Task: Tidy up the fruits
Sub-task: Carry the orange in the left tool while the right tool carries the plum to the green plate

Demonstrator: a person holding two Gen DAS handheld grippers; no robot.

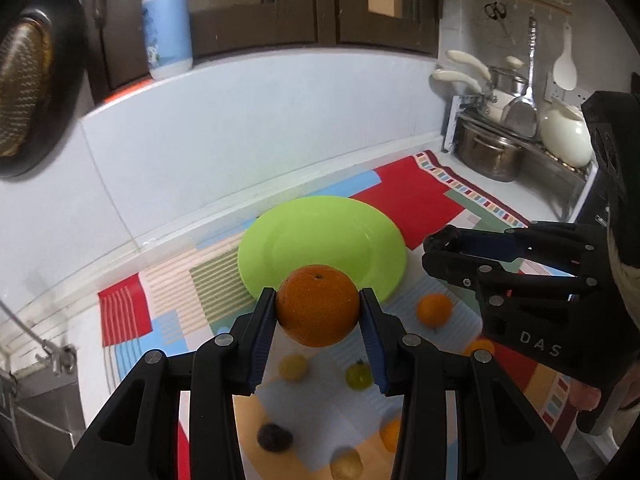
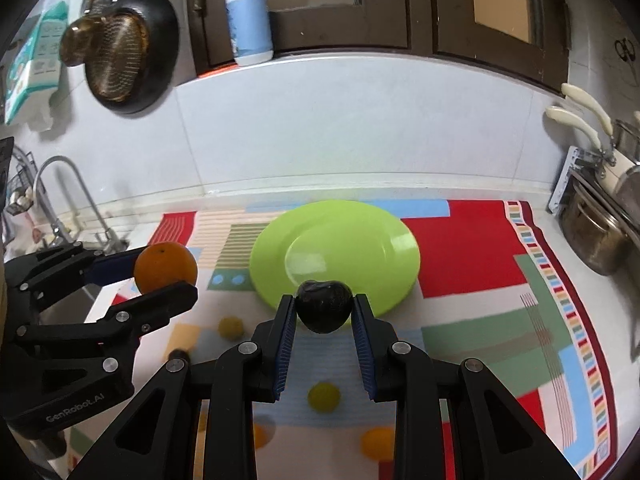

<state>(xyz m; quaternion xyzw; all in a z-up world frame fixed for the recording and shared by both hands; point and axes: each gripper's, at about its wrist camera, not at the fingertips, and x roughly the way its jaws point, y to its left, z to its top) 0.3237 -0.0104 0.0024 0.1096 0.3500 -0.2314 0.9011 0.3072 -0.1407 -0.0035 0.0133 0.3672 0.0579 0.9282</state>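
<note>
Lettering we can read: "DAS" on the right hand-held gripper (image 1: 434, 250) and "GenRobot.AI" on the left hand-held gripper (image 2: 172, 270). Our left one clamps an orange (image 1: 317, 305), its stem dimple facing up, above the near rim of the green plate (image 1: 320, 240). Our right one clamps a dark plum (image 2: 324, 306), also over the plate's near rim. Small fruits lie on the patterned mat (image 2: 472, 256) covering the desk.

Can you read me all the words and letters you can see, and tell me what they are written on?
"D A S": white letters on the side of the right gripper, seen from the left wrist camera.
"GenRobot.AI": on the body of the left gripper, seen from the right wrist camera.
The pump bottle label and the teal packet on the wall have print, but it is too blurred to read.
</note>
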